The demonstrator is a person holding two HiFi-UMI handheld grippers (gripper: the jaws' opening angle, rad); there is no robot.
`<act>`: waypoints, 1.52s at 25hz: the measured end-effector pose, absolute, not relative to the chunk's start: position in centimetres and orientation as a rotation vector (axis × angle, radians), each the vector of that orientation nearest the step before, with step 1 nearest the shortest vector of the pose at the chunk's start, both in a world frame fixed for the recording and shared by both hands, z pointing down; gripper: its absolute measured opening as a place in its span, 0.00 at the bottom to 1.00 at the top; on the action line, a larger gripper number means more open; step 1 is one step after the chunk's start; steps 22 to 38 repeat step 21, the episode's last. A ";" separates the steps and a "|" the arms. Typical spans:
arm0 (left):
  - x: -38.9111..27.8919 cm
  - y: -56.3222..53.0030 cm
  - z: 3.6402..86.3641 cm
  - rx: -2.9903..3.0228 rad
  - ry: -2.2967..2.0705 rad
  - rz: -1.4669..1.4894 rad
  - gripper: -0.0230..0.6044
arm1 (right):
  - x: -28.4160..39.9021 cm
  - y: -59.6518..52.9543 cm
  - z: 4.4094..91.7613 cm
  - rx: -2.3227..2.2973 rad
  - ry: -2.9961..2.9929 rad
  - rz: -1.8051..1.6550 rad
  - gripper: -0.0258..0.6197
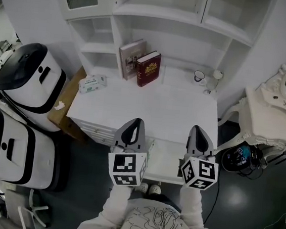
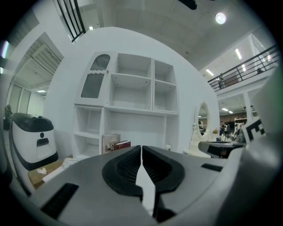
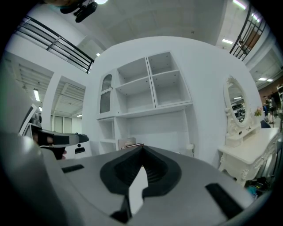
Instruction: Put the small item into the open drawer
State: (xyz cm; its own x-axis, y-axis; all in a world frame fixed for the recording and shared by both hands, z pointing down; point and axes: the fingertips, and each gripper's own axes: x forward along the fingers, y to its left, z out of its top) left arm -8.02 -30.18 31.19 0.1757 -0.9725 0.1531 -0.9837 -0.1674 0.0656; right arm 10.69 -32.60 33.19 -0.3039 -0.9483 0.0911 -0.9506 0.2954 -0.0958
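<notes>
My left gripper point(image 1: 136, 122) and right gripper point(image 1: 197, 128) hover side by side at the front edge of the white desk point(image 1: 149, 107). Both are shut with nothing between the jaws. Between and below them a white pulled-out drawer point(image 1: 166, 159) shows under the desk edge. At the desk's back right stand a small cup point(image 1: 200, 77) and a small white bottle point(image 1: 216, 76). A tissue pack point(image 1: 92, 83) lies at the left end. In the left gripper view the left gripper point(image 2: 141, 148) points at the shelf unit. The right gripper point(image 3: 142, 148) points the same way in its own view.
Two books point(image 1: 148, 69) lean under the hutch shelves point(image 1: 158, 16). Two white-and-black machines point(image 1: 29, 82) stand left of the desk beside a brown box point(image 1: 65, 108). A white dressing table with mirror point(image 1: 270, 112) stands right, with dark gear point(image 1: 240, 157) on the floor.
</notes>
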 end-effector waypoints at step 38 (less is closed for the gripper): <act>-7.8 -29.4 32.4 2.299 -1.880 0.147 0.06 | 10.5 -31.7 33.7 1.850 -2.501 0.209 0.04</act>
